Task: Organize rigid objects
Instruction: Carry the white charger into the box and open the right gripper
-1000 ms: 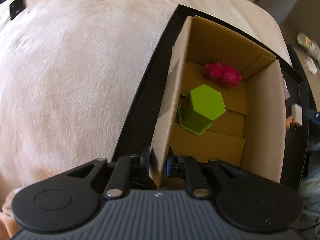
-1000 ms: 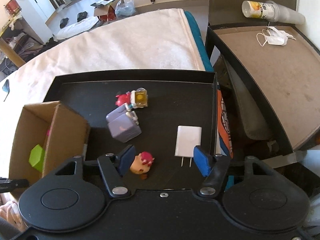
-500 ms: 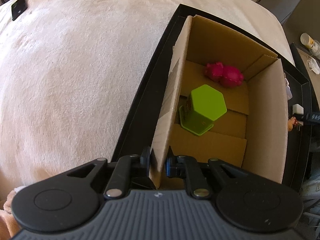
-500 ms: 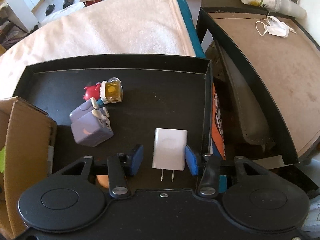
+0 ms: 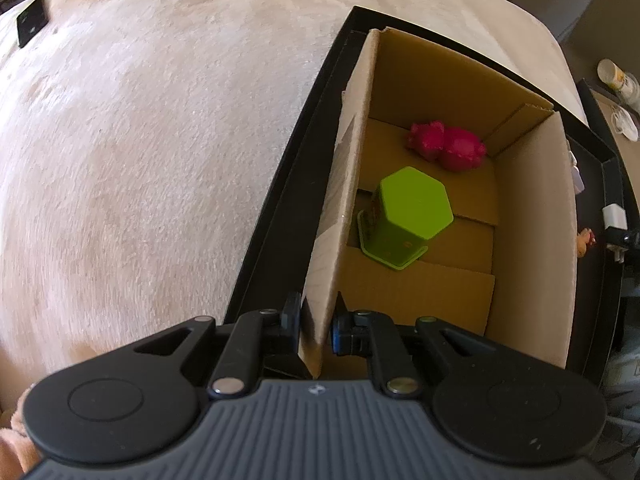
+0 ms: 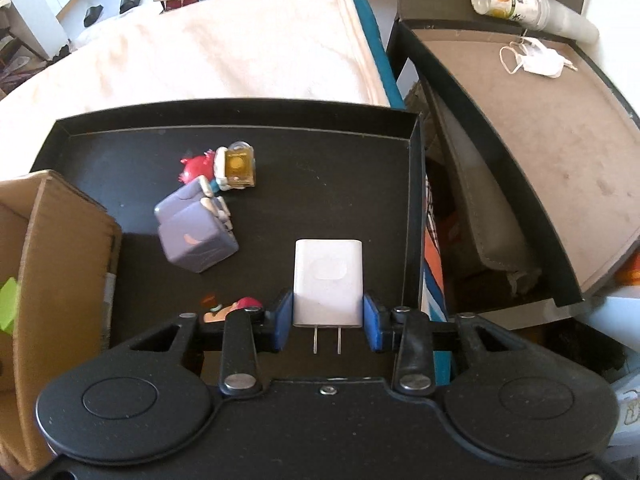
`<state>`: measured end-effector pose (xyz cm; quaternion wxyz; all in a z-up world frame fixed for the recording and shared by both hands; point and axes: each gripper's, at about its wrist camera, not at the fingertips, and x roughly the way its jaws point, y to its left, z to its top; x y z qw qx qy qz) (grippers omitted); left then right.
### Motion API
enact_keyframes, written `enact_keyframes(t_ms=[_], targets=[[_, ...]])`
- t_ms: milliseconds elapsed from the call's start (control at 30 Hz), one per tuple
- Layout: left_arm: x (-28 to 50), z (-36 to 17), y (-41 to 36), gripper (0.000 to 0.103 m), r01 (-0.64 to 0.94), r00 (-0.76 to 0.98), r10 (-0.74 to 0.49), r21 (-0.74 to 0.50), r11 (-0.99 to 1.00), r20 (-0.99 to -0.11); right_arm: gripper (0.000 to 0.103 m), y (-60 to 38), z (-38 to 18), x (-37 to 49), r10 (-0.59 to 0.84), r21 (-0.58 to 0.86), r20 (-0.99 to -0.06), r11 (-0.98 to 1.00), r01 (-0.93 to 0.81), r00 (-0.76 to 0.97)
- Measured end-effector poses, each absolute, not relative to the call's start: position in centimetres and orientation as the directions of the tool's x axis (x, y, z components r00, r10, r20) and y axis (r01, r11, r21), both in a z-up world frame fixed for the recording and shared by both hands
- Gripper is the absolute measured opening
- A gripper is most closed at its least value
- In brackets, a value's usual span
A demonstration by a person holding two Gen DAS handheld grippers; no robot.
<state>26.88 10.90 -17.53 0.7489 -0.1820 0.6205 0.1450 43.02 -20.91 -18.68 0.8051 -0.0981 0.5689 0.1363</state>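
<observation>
My left gripper [image 5: 316, 324] is shut on the near left wall of the cardboard box [image 5: 352, 184]. A green hexagonal block [image 5: 404, 216] and a pink toy [image 5: 448, 146] lie inside the box. My right gripper [image 6: 326, 320] is shut on the white charger [image 6: 327, 276], its blue pads [image 6: 283, 320] against both sides, prongs pointing toward me. The charger rests on the black tray [image 6: 320, 152]. A purple cube [image 6: 192, 232], a red and yellow toy figure [image 6: 228, 166] and a small red-capped figure [image 6: 240, 306] lie on the tray to the left.
The box [image 6: 60, 248] stands at the tray's left end. A cream blanket [image 5: 140, 160] covers the bed around the tray. A side table [image 6: 540, 120] on the right holds a mask [image 6: 536, 58] and a bottle [image 6: 508, 0].
My right gripper moved forward and closed its jaws from wide open onto the white charger. The left gripper kept its hold on the box wall.
</observation>
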Motion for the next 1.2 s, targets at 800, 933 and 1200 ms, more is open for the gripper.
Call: enact_keyframes(t_ms=[800,933,1200], targets=[[26.8,-17.3,12.5,0.011,-0.330,0.162,-0.017,-0.071,0.941,-0.987,0.036,-17.0,-12.3,38.3,0.120,-0.010,-0.933,0.934,-0.357,0.340],[26.6,-17.3,12.7,0.011,-0.332,0.167,-0.031,-0.086,0.939,-0.985,0.036,-15.2,-11.3,38.0,0.129,-0.019,-0.927,0.921,-0.388,0.352],[26.9,-17.1,12.9,0.012,-0.315,0.150,-0.052,-0.098,0.944,-0.987,0.036,-11.2,-10.1,37.3,0.150,-0.026,-0.922,0.897,-0.441,0.358]])
